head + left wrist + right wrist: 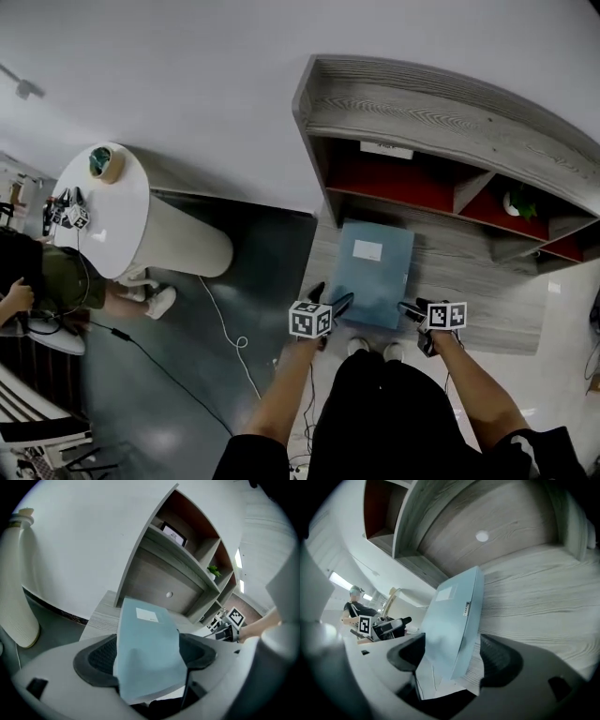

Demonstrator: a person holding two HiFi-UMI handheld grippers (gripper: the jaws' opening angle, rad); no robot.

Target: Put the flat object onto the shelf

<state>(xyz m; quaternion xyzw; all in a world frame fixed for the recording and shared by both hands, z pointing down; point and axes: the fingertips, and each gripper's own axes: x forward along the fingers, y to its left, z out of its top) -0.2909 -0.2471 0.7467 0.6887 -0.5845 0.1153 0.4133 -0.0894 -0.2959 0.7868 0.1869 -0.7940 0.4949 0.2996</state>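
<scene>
A flat pale-blue folder (375, 267) with a white label lies on the grey wooden ledge (469, 272) at the foot of the shelf unit (441, 103). My left gripper (328, 298) is at the folder's near left corner and my right gripper (417, 314) at its near right corner. In the left gripper view the folder (147, 644) runs between the spread jaws of the left gripper (147, 660). In the right gripper view the right gripper (454, 660) stands open around the folder's edge (454, 620), with wood showing between the folder and the right pad.
The shelf has red-backed compartments, one with a small card (386, 150) and one with a green plant (520, 202). A white round table (103, 206) stands at the left beside a seated person (47, 281). A cable (225, 328) trails over the grey floor.
</scene>
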